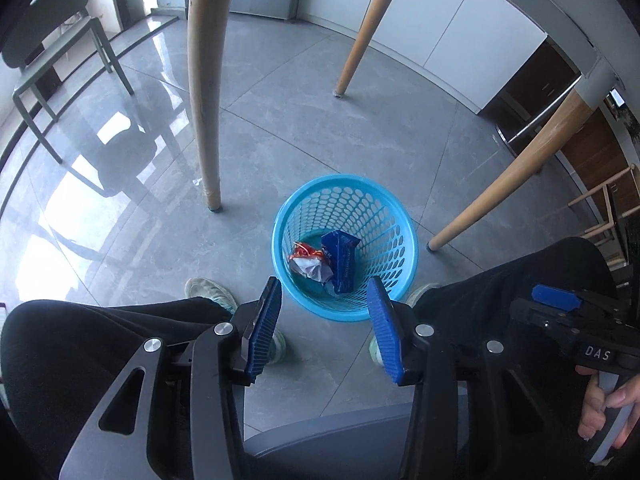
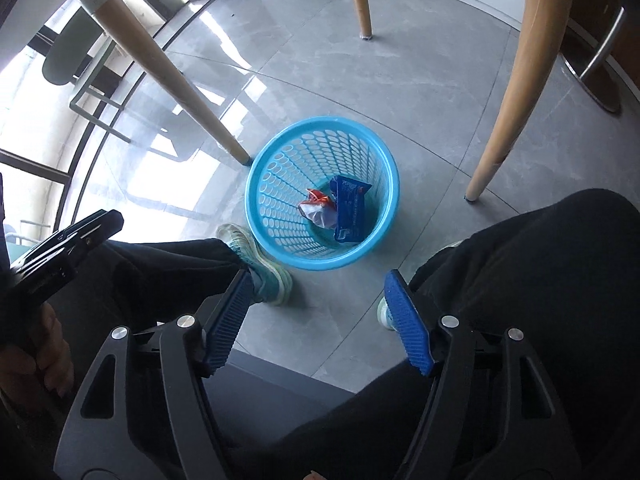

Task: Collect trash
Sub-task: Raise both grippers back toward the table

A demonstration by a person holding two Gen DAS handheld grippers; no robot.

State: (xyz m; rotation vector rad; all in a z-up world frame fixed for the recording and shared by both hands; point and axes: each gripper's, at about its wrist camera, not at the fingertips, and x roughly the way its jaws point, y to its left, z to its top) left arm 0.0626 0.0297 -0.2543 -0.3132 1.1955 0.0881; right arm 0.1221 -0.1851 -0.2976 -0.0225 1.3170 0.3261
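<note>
Two wrappers lie in the blue basket [image 1: 404, 240]: a dark blue packet [image 1: 342, 262], long axis running from the near wall toward the far rim, beside a crumpled red-and-white one [image 1: 310, 264]; both grippers, left [image 1: 326, 330] and right [image 2: 320, 320], gape empty above grey glossy floor tiles [image 1: 320, 128]; wooden table legs [image 1: 204, 92] surround.

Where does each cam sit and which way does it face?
Left wrist: on the left gripper, looking steeply down at the blue basket; knees, shoes, right gripper show.
Right wrist: on the right gripper, same steep downward look; knees, shoes, left gripper show.
Shared: basket, blue wrapper, red-white wrapper, table legs.
</note>
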